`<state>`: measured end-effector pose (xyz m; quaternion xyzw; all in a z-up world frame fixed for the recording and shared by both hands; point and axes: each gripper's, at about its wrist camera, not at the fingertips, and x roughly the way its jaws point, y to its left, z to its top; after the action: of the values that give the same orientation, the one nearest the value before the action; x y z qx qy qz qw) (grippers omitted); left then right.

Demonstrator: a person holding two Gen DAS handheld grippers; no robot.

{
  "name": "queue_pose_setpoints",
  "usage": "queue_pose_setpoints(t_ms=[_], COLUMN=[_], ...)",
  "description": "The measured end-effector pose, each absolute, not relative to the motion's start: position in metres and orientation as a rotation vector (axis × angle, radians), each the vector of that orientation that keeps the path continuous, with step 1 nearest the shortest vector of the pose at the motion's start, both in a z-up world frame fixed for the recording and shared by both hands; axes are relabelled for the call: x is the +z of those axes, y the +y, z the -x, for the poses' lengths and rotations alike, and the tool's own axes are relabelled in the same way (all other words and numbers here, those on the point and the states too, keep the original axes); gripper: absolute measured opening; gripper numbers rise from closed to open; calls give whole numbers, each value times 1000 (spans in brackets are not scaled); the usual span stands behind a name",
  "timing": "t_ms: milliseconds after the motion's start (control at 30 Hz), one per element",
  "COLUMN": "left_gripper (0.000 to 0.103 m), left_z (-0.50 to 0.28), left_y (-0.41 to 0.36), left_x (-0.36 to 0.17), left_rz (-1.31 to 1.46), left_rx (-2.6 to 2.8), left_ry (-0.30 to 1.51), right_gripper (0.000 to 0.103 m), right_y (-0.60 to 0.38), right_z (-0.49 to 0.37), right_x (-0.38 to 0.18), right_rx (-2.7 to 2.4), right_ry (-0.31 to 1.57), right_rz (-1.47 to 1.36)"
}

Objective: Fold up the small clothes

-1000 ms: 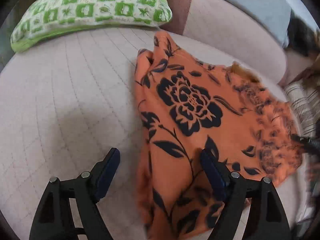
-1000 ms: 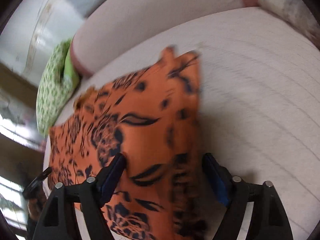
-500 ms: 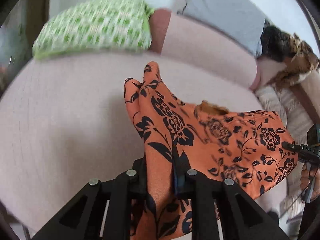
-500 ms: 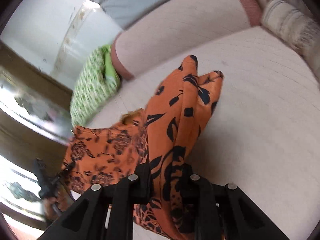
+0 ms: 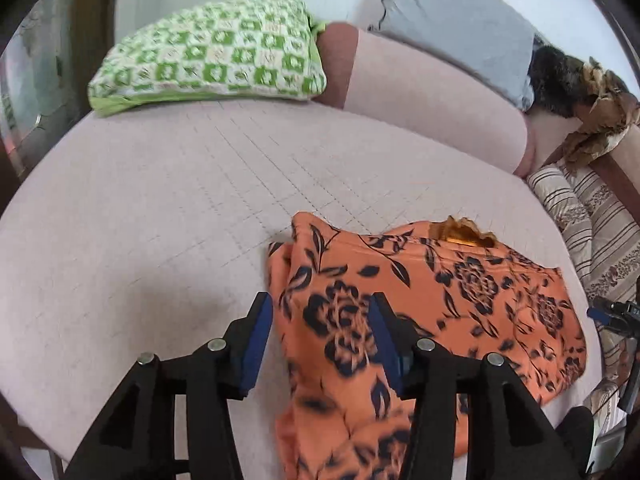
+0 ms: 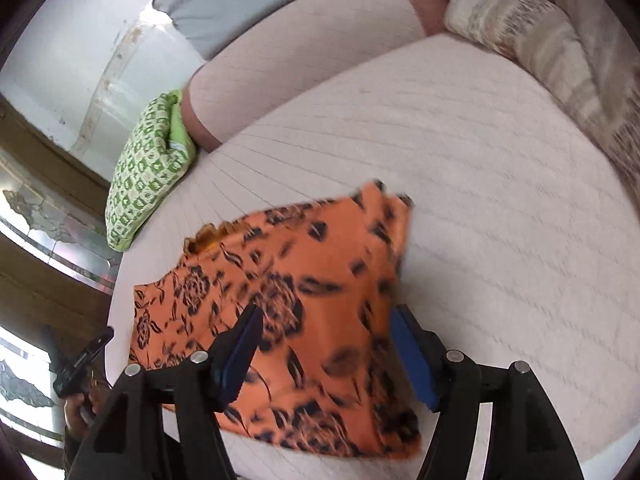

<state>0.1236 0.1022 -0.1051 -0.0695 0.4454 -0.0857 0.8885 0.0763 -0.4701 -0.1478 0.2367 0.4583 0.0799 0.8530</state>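
- At the far left corner of the pale pink mattress (image 5: 168, 208) you have a green-and-white checked pillow (image 5: 212, 60), lying against the pink bolster (image 5: 432, 96) that runs along the far edge
- Your left gripper (image 5: 320, 344) has its jaws spread wide and grasps nothing; its left blue pad (image 5: 256, 344) hangs over bare mattress, the right one over the cloth
- The orange garment with black flowers (image 5: 420, 304) lies on the near half of the mattress, toward the right edge, with a folded layer bunched along its left side and a frilled neckline (image 5: 464, 232) at its far edge
- In the left wrist view your right gripper (image 5: 616, 316) shows only as a dark tip beyond the garment's right edge
- Seen from its own camera, your right gripper (image 6: 324, 352) is released too, jaws apart, astride the near part of the garment (image 6: 304, 288); the picture is blurred, so you cannot tell whether the pads touch the cloth
- A striped cushion (image 5: 592, 216) lies along the right edge of the mattress, and a grey pillow (image 5: 452, 28) rests on top of the bolster
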Motion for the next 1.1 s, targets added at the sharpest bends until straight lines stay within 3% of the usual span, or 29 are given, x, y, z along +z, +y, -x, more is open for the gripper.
queue_pose_setpoints(t_ms=[200,233,267,300,333,433,533,633,667,700,733,767,867,933,1000,1100], left_gripper=[42,21,6,4,4,4,6,12,16,27,30,30,32,50,56,56], left_z=[-164,-172,-178,-181,-181,-167,-176,-167,-161,-152,-144,-136,-108,-91,-80,-87], left_y=[95,93,92,93,94,87,81,81,83,85,86,87,80,65,54,42], left_x=[-135,-142,-149,-152,-152,-130,-160,-155,-145,-135,-125,-115,-93,-91,-102,-144], left_rz=[133,139,124,122,135,62,39,30,47,39,25,19,25,30,37,-3], left_rx=[-170,-159,-133,-119,-114,-112,-95,-67,-72,-70,-59,-61,-127,-190,-220,-190], left_ry=[990,1011,1046,1060,1052,926,1012,968,941,913,887,860,823,812,826,955], right_gripper=[70,69,55,33,22,8,8,12,20,28,57,73,73,73,74,70], right_y=[-450,-448,-447,-445,-442,-429,-426,-449,-454,-455,-455,-454,-440,-428,-419,-448], right_z=[-143,-153,-161,-166,-167,-155,-163,-164,-156,-148,-143,-133,-105,-93,-87,-88], right_x=[-176,-186,-197,-201,-196,-158,-174,-194,-184,-171,-163,-149,-120,-120,-138,-203], right_rx=[108,90,88,76,60,8,-76,-86,-98,-107,-119,-124,63,219,307,172], right_ry=[989,1029,1076,1109,1097,961,995,1022,974,939,923,883,851,877,934,1036], right_rz=[-467,-444,-453,-428,-389,-257,-135,-292,-335,-332,-321,-322,-423,-526,-584,-690])
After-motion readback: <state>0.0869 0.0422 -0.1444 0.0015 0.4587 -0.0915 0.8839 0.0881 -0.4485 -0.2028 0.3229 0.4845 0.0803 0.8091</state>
